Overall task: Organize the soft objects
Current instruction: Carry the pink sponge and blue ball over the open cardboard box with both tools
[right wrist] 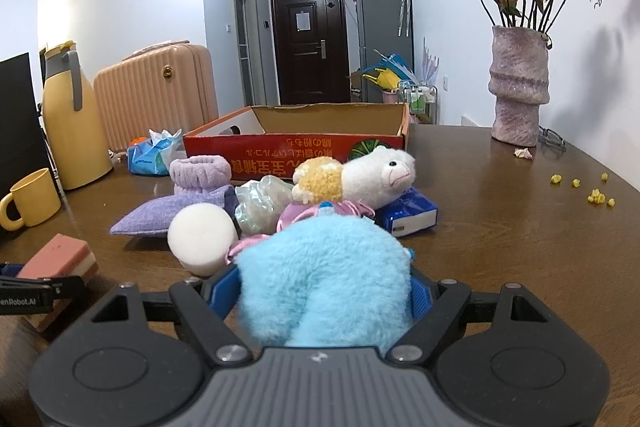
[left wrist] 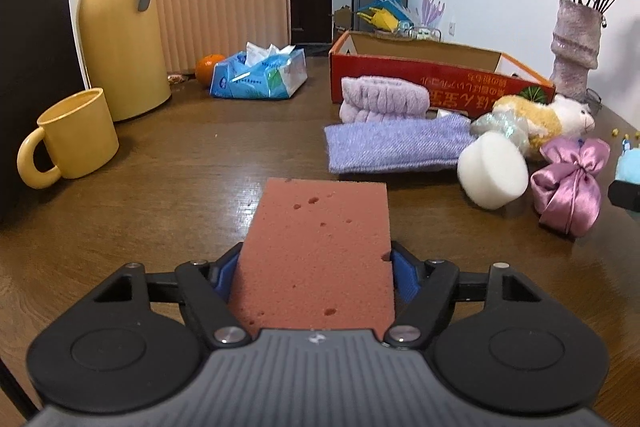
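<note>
My left gripper (left wrist: 316, 261) is shut on a pink sponge block (left wrist: 320, 227), its blue pads pressing both long sides just over the wooden table. My right gripper (right wrist: 324, 287) is shut on a fluffy light-blue plush (right wrist: 324, 263). Ahead lies a pile of soft things: a white round sponge (left wrist: 492, 171), a purple cloth (left wrist: 392, 147), a lilac terry roll (left wrist: 384, 99), a pink satin pouch (left wrist: 568, 183), an alpaca plush (right wrist: 376, 175) and a clear crinkly ball (right wrist: 260, 203). Behind the pile stands an open red cardboard box (right wrist: 296, 147).
On the left stand a yellow mug (left wrist: 76, 143) and a tall yellow jug (left wrist: 120, 39). A blue tissue pack (left wrist: 260, 75) and an orange (left wrist: 208, 67) lie beyond. A pink vase (right wrist: 516, 87) with dried roses is at the far right. A blue packet (right wrist: 412, 215) lies under the alpaca.
</note>
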Demonstrator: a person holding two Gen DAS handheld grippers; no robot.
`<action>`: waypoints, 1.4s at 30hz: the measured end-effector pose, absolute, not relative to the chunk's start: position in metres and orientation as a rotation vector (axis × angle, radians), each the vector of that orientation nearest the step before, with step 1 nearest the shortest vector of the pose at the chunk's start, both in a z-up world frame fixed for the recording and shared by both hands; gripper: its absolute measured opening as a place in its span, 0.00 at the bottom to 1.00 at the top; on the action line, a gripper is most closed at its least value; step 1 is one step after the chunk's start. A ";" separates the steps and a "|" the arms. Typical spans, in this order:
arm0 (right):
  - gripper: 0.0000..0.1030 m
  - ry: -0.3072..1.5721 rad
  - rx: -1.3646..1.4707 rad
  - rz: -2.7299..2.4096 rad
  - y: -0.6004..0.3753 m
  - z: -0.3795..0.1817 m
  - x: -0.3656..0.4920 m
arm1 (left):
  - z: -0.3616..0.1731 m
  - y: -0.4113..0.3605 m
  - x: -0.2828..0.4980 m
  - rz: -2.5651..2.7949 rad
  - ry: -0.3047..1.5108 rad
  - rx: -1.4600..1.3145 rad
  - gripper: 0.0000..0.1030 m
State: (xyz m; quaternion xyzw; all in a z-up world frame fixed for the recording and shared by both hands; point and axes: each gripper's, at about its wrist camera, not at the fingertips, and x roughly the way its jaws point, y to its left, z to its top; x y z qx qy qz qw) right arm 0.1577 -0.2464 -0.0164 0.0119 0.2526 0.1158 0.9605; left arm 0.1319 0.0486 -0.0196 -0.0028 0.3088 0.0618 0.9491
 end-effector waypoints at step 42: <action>0.78 0.329 -0.004 0.207 -0.229 0.063 0.210 | 0.065 0.010 0.178 0.071 0.361 -0.099 0.72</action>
